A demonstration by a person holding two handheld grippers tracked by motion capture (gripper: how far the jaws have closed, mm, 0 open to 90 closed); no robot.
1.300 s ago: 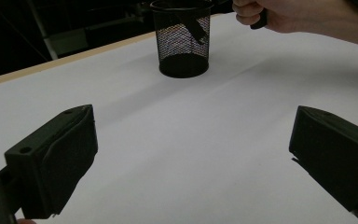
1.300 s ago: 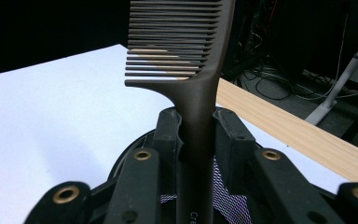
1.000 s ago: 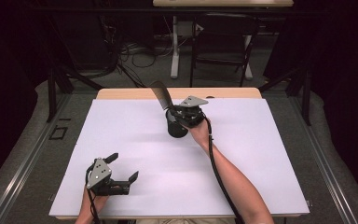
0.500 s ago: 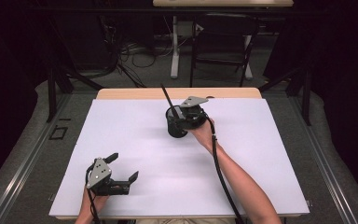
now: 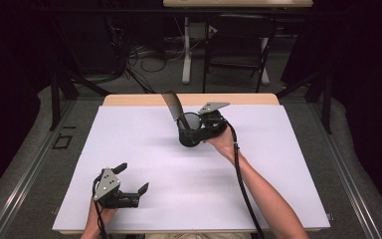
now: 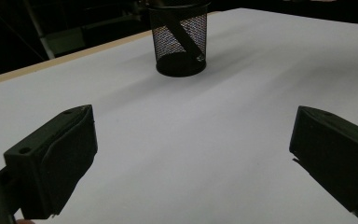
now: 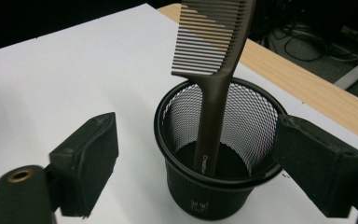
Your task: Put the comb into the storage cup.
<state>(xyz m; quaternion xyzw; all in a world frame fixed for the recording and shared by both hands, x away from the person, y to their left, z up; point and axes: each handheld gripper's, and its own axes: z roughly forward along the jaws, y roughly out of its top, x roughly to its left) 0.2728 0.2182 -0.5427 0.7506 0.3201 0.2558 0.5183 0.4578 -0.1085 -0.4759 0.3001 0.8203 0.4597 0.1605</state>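
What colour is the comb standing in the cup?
Dark brown plastic comb, handle down in the black wire-mesh cup; the right gripper view shows it best.

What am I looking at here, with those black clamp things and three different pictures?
No robot: a person sits at a table covered in white and holds a hand-operated gripper in each hand. The high view looks down from above the person. The other two pictures come from small cameras riding on the grippers, each looking along its own two black fingers.

The left gripper rests near the table's front edge, fingers open, holding nothing. The right gripper is at a black mesh cup farther back. A dark comb stands in the cup, handle down, teeth up, leaning against the rim. The right gripper's fingers have just been opening and now stand on either side of the cup, so the comb is let go.
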